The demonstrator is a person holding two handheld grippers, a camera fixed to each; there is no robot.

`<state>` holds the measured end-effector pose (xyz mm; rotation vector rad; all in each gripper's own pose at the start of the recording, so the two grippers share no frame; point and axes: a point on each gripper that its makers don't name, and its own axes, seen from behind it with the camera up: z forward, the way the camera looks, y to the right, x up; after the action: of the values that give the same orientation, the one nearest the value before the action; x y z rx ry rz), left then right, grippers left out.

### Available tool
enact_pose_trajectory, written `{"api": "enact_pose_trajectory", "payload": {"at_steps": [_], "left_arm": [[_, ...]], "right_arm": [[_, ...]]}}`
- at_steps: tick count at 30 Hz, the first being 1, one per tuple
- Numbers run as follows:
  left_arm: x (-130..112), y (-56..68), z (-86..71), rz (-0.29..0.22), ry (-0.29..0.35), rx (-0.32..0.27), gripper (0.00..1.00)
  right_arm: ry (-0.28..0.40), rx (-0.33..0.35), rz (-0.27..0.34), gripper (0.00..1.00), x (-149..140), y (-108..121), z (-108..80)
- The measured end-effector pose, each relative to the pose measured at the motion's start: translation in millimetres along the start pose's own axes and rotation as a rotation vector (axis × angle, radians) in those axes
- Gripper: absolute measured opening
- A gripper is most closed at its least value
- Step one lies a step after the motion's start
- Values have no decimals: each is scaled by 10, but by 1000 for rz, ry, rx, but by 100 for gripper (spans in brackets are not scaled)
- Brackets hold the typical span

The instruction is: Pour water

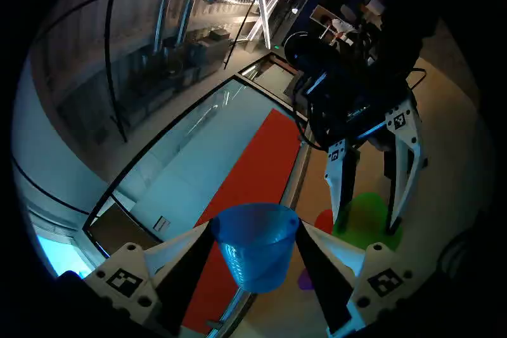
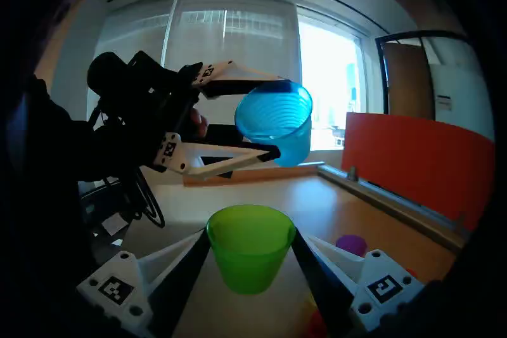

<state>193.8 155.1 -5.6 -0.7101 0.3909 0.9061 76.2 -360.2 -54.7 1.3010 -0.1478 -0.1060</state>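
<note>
My left gripper (image 1: 255,255) is shut on a translucent blue cup (image 1: 255,252). In the right gripper view that blue cup (image 2: 275,119) hangs high in the left gripper (image 2: 279,117), tipped on its side with its mouth turned toward the camera. It is above and beyond the green cup (image 2: 251,255). My right gripper (image 2: 251,262) is shut on that green cup and holds it upright over the table. From the left gripper view the right gripper (image 1: 366,224) points down with the green cup (image 1: 367,211) between its fingers. I see no water.
A wooden table (image 2: 317,198) runs up to an orange partition (image 2: 418,160) along its far edge. A purple cup (image 2: 350,244) and a red cup (image 2: 317,322) stand on the table to the right of the green cup. A person's dark sleeve (image 2: 57,154) is at the left.
</note>
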Motion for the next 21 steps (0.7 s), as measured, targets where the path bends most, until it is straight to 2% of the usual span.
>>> {"api": "enact_pose_trajectory", "payload": {"at_steps": [9,21], "left_arm": [[9,26,0,28,0,-3,87],[26,-3,-5,52,3,3,87]], "right_arm": [[-1,-1,-2,93,4,-4,-7],[-4,-2,-5,93,4,1,-9]]}}
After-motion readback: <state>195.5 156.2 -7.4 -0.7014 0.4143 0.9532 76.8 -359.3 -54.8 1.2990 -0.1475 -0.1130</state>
